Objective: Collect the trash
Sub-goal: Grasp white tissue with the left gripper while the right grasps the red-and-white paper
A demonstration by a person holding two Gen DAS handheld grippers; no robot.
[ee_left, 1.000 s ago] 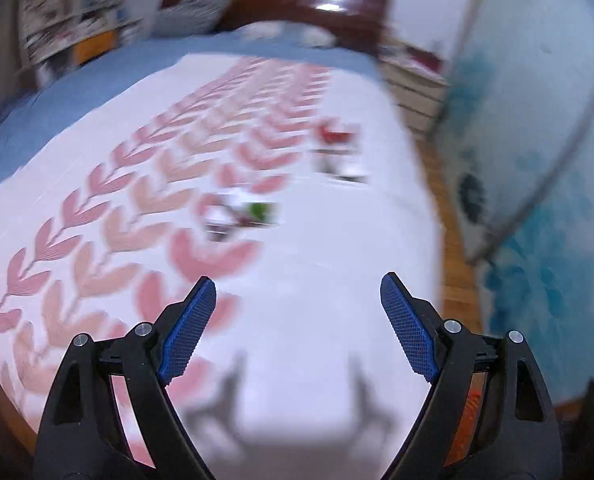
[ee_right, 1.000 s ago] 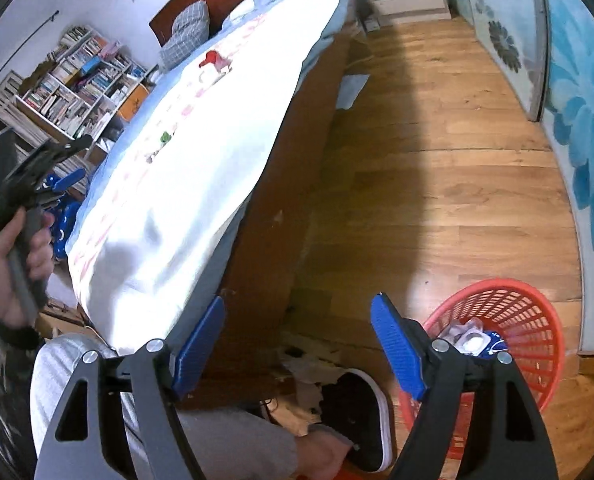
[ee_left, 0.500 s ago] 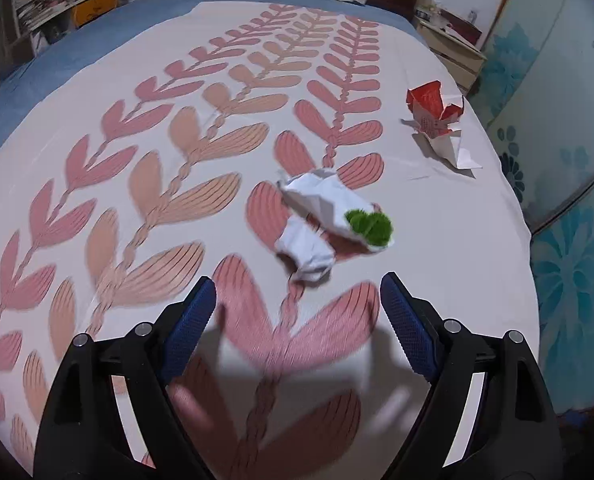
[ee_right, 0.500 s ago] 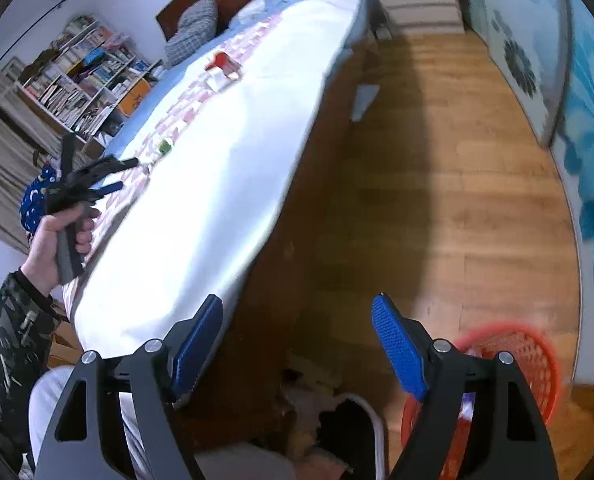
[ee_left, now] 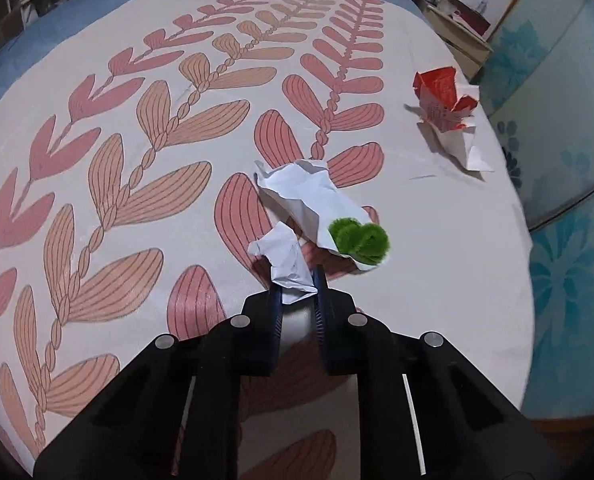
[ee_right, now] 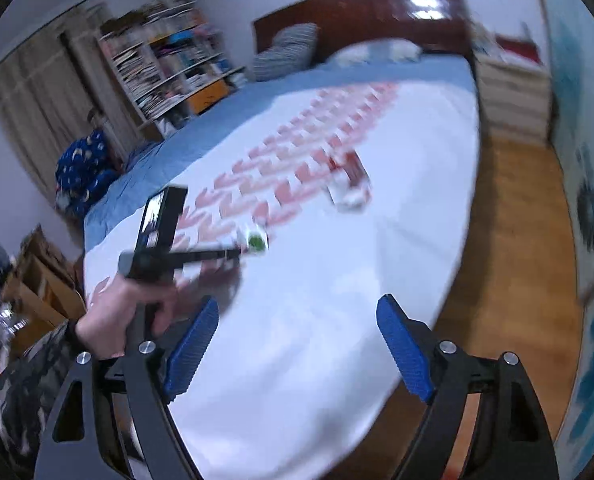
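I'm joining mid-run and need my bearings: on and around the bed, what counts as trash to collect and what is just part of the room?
Belongs to the job:
- small crumpled paper, pinched in the left gripper
- larger crumpled paper beside it
- green fuzzy bit on that paper
- red and white wrapper near the bed edge

Just lying about:
- patterned bedspread
- bookshelf
- striped pillow

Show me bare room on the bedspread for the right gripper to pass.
Free: the plain white strip between the crumpled white paper and the red-and-white wrapper, and the bed's near right edge. Crowded: around the left gripper, shut on the small paper wad beside the green fuzzy piece.
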